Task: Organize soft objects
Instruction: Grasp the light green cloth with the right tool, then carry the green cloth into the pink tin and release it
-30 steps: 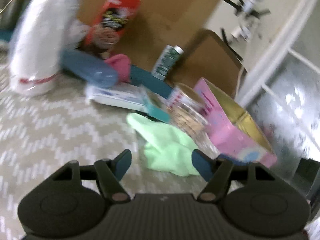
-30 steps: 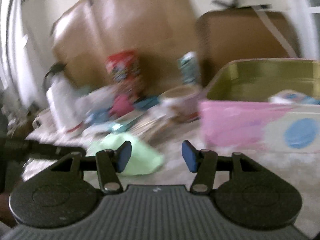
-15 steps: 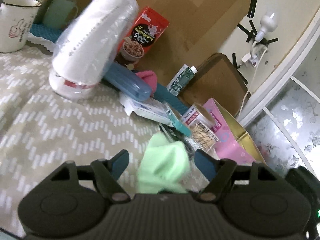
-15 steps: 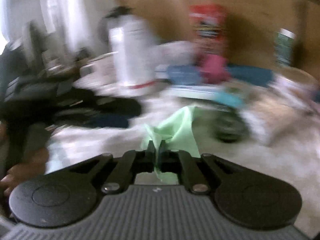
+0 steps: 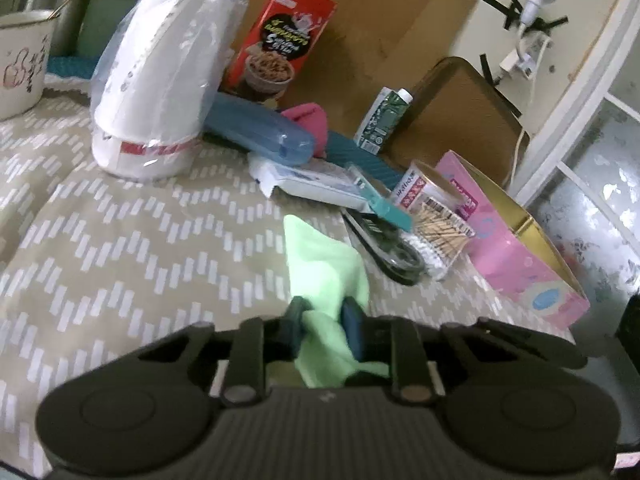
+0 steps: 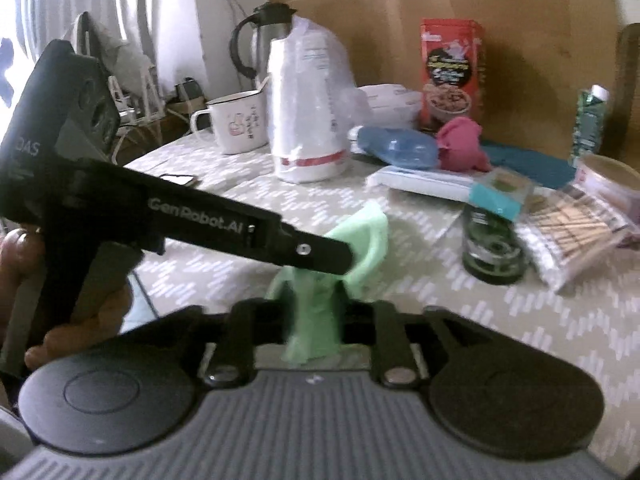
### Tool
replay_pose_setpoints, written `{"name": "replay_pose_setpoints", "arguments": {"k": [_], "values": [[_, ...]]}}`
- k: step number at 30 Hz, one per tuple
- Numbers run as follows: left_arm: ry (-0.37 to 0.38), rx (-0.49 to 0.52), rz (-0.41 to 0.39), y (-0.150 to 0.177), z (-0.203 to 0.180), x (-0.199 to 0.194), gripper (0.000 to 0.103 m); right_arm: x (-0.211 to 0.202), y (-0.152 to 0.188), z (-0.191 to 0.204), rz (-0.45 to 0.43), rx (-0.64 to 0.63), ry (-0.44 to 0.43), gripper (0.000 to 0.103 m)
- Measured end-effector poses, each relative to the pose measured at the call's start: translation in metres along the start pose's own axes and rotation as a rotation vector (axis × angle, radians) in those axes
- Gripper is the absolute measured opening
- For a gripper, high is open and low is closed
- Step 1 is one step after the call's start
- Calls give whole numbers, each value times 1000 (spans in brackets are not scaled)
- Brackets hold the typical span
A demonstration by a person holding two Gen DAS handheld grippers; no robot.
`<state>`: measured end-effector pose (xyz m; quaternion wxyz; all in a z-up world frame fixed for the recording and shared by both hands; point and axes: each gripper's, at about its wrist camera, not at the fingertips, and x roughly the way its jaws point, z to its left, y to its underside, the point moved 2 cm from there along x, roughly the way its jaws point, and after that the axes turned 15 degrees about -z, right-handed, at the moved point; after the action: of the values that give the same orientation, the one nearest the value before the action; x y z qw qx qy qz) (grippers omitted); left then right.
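Note:
A light green cloth [image 5: 324, 268] is held up above the patterned table between both grippers. My left gripper [image 5: 325, 322] is shut on one end of it. My right gripper [image 6: 316, 300] is shut on the other end of the green cloth [image 6: 360, 236]. In the right wrist view the left gripper's body [image 6: 200, 220] reaches in from the left and pinches the cloth. A pink cloth [image 6: 460, 144] lies at the back among the clutter; it also shows in the left wrist view [image 5: 306, 118]. A teal cloth [image 6: 528, 162] lies beside it.
A pink open box [image 5: 516, 248] stands at the right. A bagged white cup stack [image 5: 160, 64], red cereal box [image 5: 280, 40], blue case [image 5: 256, 128], cotton swabs [image 5: 440, 236], a dark jar [image 6: 492, 244], a mug [image 6: 236, 120] and a kettle [image 6: 264, 40] crowd the back.
My right gripper shut on the green cloth and lifted it. My left gripper then closed on its other end. Both now hold it above the table.

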<state>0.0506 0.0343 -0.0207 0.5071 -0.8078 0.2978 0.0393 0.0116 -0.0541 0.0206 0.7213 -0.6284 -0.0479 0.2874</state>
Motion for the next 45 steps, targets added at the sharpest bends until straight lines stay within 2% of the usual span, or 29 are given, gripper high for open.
{"name": "replay_pose_setpoints", "arguments": {"k": [1, 4, 6, 8, 9, 10, 12, 17, 20, 26, 32, 35, 39, 40, 42, 44, 45], "values": [[3, -10, 2, 0, 2, -1, 20, -1, 0, -2, -9, 7, 7, 59], [7, -17, 12, 0, 0, -1, 20, 0, 1, -7, 5, 30, -9, 59], [35, -22, 28, 1, -5, 0, 17, 3, 3, -6, 24, 33, -18, 59], [57, -19, 38, 3, -13, 1, 17, 2, 3, -5, 20, 30, -36, 49], [56, -5, 37, 3, -17, 2, 17, 1, 4, -4, 19, 28, -38, 26], [56, 10, 35, 3, -22, 2, 17, -1, 4, -5, 14, 32, -38, 21], [62, 17, 35, 2, -29, 3, 17, -5, 4, -7, -3, 45, -36, 16], [94, 67, 28, -5, -60, 13, 17, -24, 2, -20, -85, 70, 1, 15], [129, 117, 28, -12, -87, 27, 17, -38, -1, -33, -144, 69, 49, 15], [274, 228, 15, -31, -164, 69, 17, -79, -20, -79, -288, 59, 208, 15], [405, 351, 32, -23, -245, 124, 17, -126, -30, -137, -393, 79, 400, 15], [422, 358, 64, -15, -269, 156, 17, -140, -30, -168, -402, 116, 474, 15], [372, 351, 106, -6, -289, 193, 20, -140, -30, -207, -347, 163, 511, 15], [339, 358, 112, -4, -292, 200, 33, -139, -30, -216, -320, 175, 514, 17], [267, 366, 121, -1, -291, 212, 48, -132, -32, -230, -256, 175, 526, 23], [249, 352, 125, 0, -288, 216, 50, -132, -28, -237, -242, 142, 606, 46], [250, 341, 120, -1, -287, 215, 56, -133, -28, -240, -243, 128, 647, 63]]}}
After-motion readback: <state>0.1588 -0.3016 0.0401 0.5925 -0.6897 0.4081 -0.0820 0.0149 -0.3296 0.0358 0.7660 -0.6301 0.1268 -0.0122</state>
